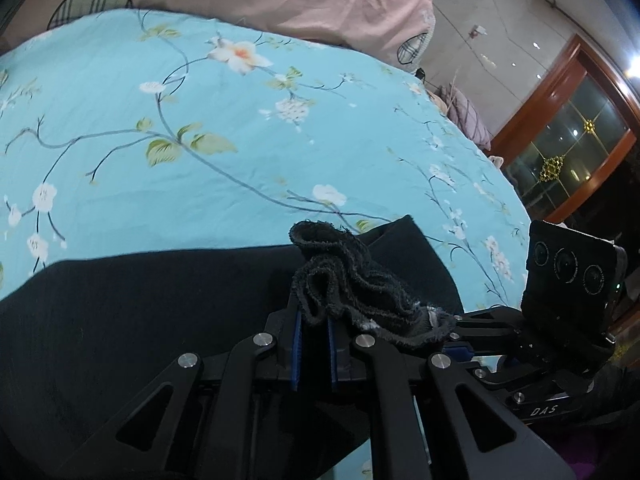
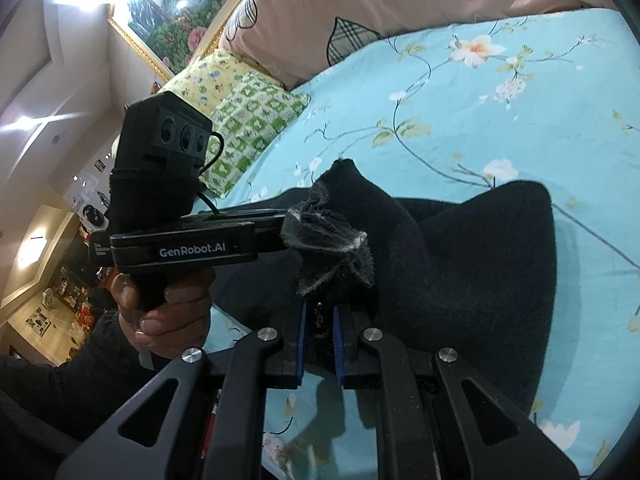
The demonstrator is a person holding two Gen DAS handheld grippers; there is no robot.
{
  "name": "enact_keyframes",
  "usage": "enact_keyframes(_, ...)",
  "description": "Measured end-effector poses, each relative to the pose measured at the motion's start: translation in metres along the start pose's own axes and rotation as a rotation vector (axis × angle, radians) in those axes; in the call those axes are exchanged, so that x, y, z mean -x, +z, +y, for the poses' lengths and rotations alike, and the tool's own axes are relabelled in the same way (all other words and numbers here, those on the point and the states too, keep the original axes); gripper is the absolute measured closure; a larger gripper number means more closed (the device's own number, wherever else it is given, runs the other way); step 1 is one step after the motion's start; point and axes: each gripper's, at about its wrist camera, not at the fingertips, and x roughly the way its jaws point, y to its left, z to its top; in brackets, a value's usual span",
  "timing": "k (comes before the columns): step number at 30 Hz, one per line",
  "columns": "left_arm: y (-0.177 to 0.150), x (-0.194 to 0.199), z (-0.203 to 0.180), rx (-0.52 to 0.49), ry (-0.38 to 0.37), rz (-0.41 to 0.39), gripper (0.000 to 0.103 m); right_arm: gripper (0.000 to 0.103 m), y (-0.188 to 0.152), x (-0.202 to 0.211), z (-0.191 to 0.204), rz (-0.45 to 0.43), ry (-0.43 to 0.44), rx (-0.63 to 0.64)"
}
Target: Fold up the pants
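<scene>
Pants [image 1: 120,320] hem bunched, pinched between both grippers' closed fingers [image 1: 297,344], over bedsheet [image 1: 240,140]

Left tongs [image 1: 314,320] pinch the black pants [image 1: 140,300] hem over the floral bedsheet [image 1: 200,120].

The pants [image 1: 120,320] run off the left and bottom edges of the left wrist view, so their full length stays unseen, and bunched frayed cloth covers the fingertips of the left gripper [image 1: 314,316]. In the right wrist view the tips of the right gripper [image 2: 320,312] are likewise buried in dark fabric. The bed [image 1: 200,120] is cut by every picture edge; none of its corners shows. The hand [image 2: 160,304] is partly behind the grip. Small papers on the far wall [image 2: 86,190] are too small to read.
</scene>
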Motion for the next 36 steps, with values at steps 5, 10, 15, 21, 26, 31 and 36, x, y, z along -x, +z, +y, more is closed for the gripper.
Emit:
enact_keyframes(5,-0.006,-0.001,0.006,0.018,0.013,0.01,0.096,0.089,-0.001,-0.008,0.0,0.03,-0.014,0.0)
enact_keyframes(10,-0.016,0.008,0.018,0.087,0.027,-0.003,0.093,0.085,-0.003,-0.011,0.001,0.049,-0.017,0.009)
enact_keyframes(15,-0.032,0.027,0.034,0.181,0.043,-0.042,0.09,0.069,-0.004,-0.014,0.005,0.063,0.009,0.011)
enact_keyframes(21,-0.054,0.054,0.048,0.279,0.082,-0.106,0.082,0.061,-0.005,-0.017,0.015,0.073,0.028,0.029)
enact_keyframes(26,-0.077,0.078,0.057,0.353,0.132,-0.153,0.077,0.061,-0.003,-0.018,0.022,0.08,0.044,0.037)
enact_keyframes(31,-0.096,0.103,0.068,0.438,0.162,-0.213,0.067,0.061,0.003,-0.021,0.033,0.087,0.068,0.065)
enact_keyframes(36,-0.115,0.128,0.073,0.489,0.186,-0.27,0.061,0.061,0.013,-0.027,0.043,0.085,0.091,0.085)
